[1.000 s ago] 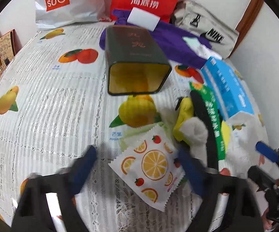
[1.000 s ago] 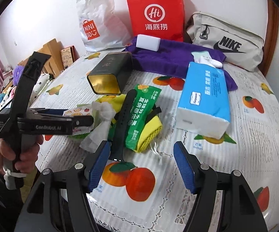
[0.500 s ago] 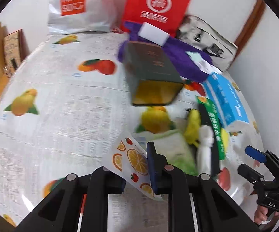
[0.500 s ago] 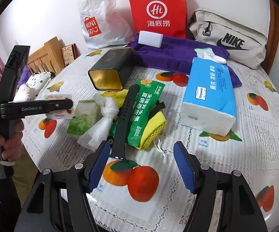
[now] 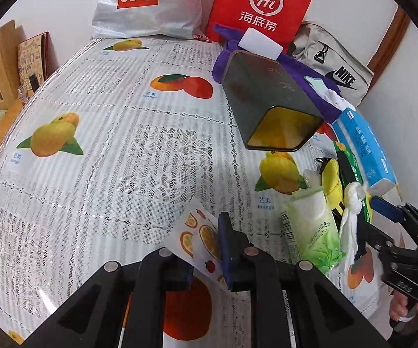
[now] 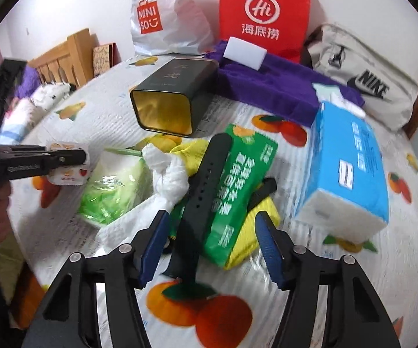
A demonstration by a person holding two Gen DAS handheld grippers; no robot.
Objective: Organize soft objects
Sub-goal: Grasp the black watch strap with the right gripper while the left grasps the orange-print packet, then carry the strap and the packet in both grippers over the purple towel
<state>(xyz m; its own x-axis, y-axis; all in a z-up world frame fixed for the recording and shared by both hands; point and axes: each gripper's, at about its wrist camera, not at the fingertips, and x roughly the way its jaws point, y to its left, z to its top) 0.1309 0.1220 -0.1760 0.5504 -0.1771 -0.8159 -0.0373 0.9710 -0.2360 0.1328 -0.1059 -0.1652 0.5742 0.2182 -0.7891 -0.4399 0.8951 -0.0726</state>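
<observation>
My left gripper (image 5: 209, 246) is shut on a white packet printed with orange slices (image 5: 194, 236) and holds it above the tablecloth, left of the pile. It shows at the left of the right wrist view (image 6: 72, 156), with the packet (image 6: 69, 174). My right gripper (image 6: 211, 249) is open and empty, low over a black strap (image 6: 203, 191) and a green packet (image 6: 237, 185). Near them lie a light green tissue pack (image 6: 113, 188), a crumpled white tissue (image 6: 168, 174), a yellow cloth (image 6: 264, 214) and a blue tissue pack (image 6: 345, 168).
A dark tin with a gold inside (image 6: 168, 98) lies on its side behind the pile. A purple cloth (image 6: 266, 87) with a white block (image 6: 245, 53), a red bag (image 6: 264, 11), a Miniso bag (image 6: 162, 14) and a Nike bag (image 6: 368, 78) line the back.
My left gripper shut on the orange-slice packet, lifted it and carried it left, away from the pile. My right gripper moved in closer over the strap and green packet, still open.
</observation>
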